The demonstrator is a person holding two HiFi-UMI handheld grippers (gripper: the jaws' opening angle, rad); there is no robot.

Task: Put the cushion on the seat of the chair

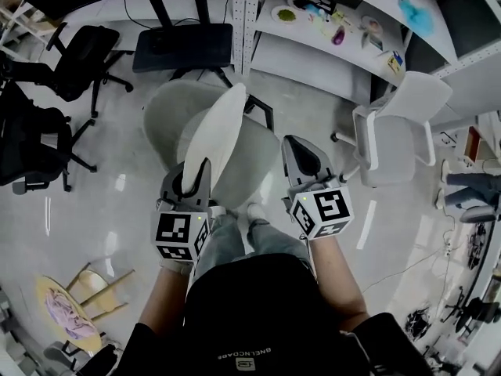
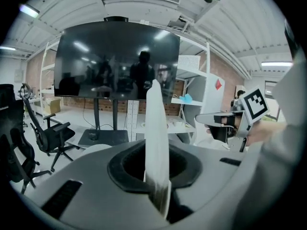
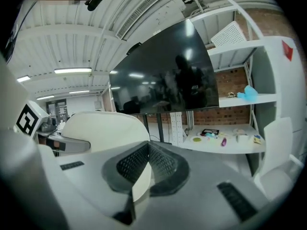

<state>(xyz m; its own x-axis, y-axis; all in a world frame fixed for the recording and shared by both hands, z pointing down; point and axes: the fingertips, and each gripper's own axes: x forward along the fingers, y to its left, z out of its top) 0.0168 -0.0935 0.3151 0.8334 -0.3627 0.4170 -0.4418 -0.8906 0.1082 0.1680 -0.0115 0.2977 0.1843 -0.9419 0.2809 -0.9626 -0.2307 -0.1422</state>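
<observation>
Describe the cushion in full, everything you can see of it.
The flat, oval, off-white cushion looks like a thin, smooth padded disc. It stands on edge, nearly upright, its narrow rim facing the left gripper view. The left gripper is shut on its lower edge. In the head view it hangs above the grey rounded chair seat, not yet laid on it.

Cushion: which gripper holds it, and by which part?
The left gripper holds the white cushion by its near edge, jaws shut on the rim. The right gripper is shut and holds nothing.
</observation>
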